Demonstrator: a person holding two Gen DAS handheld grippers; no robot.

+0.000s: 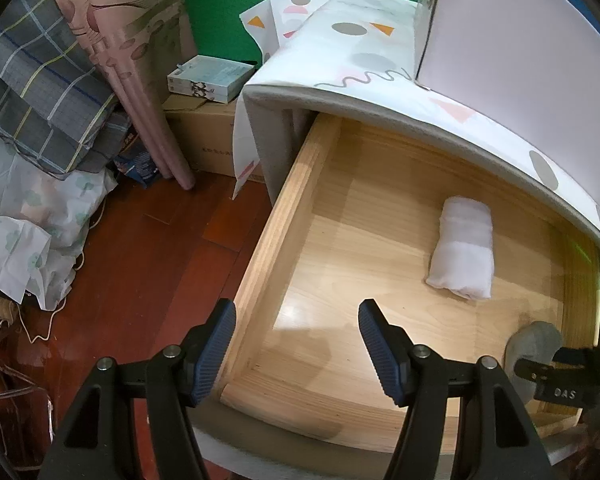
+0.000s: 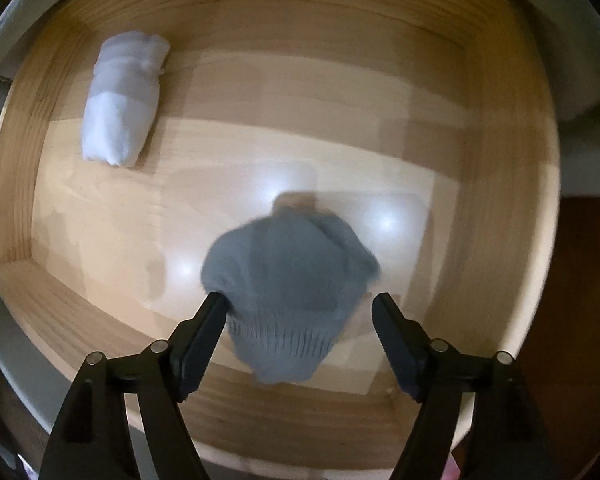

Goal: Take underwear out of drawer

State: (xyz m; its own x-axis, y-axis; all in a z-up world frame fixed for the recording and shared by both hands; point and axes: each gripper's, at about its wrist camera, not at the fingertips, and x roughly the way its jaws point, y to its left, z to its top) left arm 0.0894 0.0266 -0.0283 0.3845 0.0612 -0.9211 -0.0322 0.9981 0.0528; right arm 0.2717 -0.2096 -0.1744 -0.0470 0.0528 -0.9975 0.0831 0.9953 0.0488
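The wooden drawer (image 1: pixel 284 216) stands pulled open. A white rolled underwear (image 1: pixel 462 254) lies on its floor toward the back; it also shows in the right wrist view (image 2: pixel 120 100). A grey-blue rolled underwear (image 2: pixel 288 284) lies near the drawer's front, blurred, between the fingers of my right gripper (image 2: pixel 300 312), which is open around it. In the left wrist view this grey roll (image 1: pixel 536 340) shows at the right edge with the right gripper's body beside it. My left gripper (image 1: pixel 296 320) is open and empty above the drawer's front left corner.
The cabinet top is covered by a patterned white cloth (image 1: pixel 360 52) with a white box (image 1: pixel 512 28) on it. Left of the drawer are red wooden floor (image 1: pixel 140 248), piled bedding (image 1: pixel 40 120), a rolled pink mat (image 1: pixel 140 80) and cardboard boxes (image 1: pixel 208 136).
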